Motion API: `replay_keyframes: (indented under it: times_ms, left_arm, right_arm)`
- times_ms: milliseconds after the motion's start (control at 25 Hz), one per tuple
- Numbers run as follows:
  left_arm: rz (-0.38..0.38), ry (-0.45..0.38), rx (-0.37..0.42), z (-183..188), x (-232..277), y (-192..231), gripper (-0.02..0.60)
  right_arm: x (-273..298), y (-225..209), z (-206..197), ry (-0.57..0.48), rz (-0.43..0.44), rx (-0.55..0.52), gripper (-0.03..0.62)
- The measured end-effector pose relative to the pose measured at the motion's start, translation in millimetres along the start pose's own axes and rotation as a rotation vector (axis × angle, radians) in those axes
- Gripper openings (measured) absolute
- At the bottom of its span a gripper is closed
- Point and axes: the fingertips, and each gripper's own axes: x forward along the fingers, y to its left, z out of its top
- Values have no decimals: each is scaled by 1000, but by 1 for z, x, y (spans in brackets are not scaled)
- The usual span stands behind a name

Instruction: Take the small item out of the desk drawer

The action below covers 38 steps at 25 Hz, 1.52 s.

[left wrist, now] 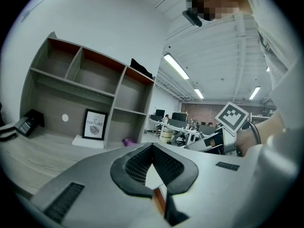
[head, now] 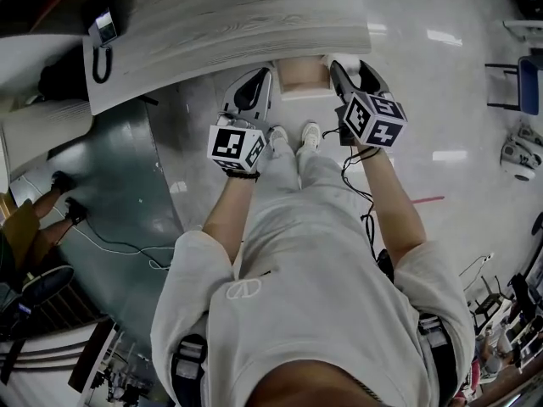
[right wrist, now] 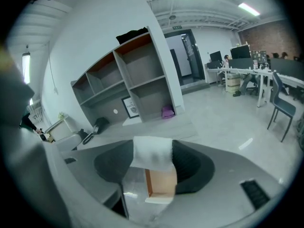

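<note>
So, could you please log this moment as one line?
right tongs: shut on white item | left tongs: shut, empty | drawer: open

The open drawer juts from under the near edge of the bench, between the left tool and the right tool, whose jaws hold the small item; a phone lies on the bench's left part, and a shelf unit stands at its back.

There are two grippers, a left gripper and a right gripper. There is also one desk, one drawer, one small white item, one telephone, one shelf unit, one framed picture, one purple object, and one person with two white shoes.
</note>
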Motion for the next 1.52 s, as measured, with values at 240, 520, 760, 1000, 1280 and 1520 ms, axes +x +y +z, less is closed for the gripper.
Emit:
replay_keyframes:
  times_ms: [240, 520, 760, 1000, 1280, 1520]
  left_arm:
    - [48, -37, 33, 32, -15, 11, -2]
    - [80, -90, 59, 66, -29, 14, -2]
    - [95, -127, 89, 94, -38, 8, -2]
    - [102, -147, 154, 132, -48, 2, -2]
    - [85, -181, 186, 167, -67, -2, -2]
    - [71, -194, 150, 194, -83, -4, -2]
  right_arm:
    - [-29, 4, 35, -73, 8, -15, 255]
    - [-61, 5, 64, -143, 4, -41, 255]
    - [-87, 6, 90, -208, 8, -58, 255]
    - [-120, 7, 123, -300, 20, -58, 255]
    - [-158, 10, 152, -405, 54, -49, 255]
    - [-193, 0, 184, -497, 75, 6, 255]
